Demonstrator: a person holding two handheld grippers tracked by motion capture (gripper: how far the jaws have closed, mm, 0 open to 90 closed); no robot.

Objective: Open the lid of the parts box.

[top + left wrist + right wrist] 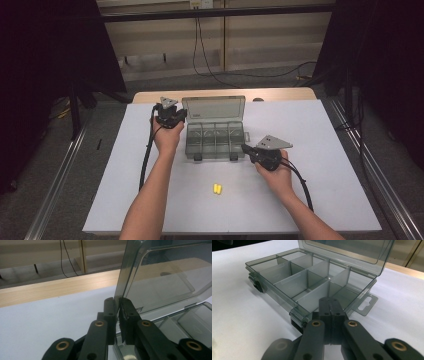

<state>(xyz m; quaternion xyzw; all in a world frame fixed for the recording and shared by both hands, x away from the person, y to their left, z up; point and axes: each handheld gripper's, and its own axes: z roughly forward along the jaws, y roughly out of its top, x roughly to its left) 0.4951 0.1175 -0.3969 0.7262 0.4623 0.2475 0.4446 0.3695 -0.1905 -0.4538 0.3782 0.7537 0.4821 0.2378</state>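
Observation:
A smoky clear organizer box (215, 140) sits mid-table with its lid (214, 107) standing up. In the left gripper view, my left gripper (117, 303) is shut on the left edge of the lid (160, 277), its pads pinching the plastic. Over the table it shows as the left gripper (183, 116) beside that lid edge. My right gripper (244, 148) rests at the box's right front corner. In the right gripper view its jaws (331, 301) are pressed together with nothing between them, over the near wall of the box (299, 282), whose divided compartments look empty.
Two small yellow pieces (217, 188) lie on the white tabletop (325, 150) in front of the box. The box has dark front latches (257, 285) and a hang tab (365, 303) on its right side. A wooden strip (225, 93) borders the far edge.

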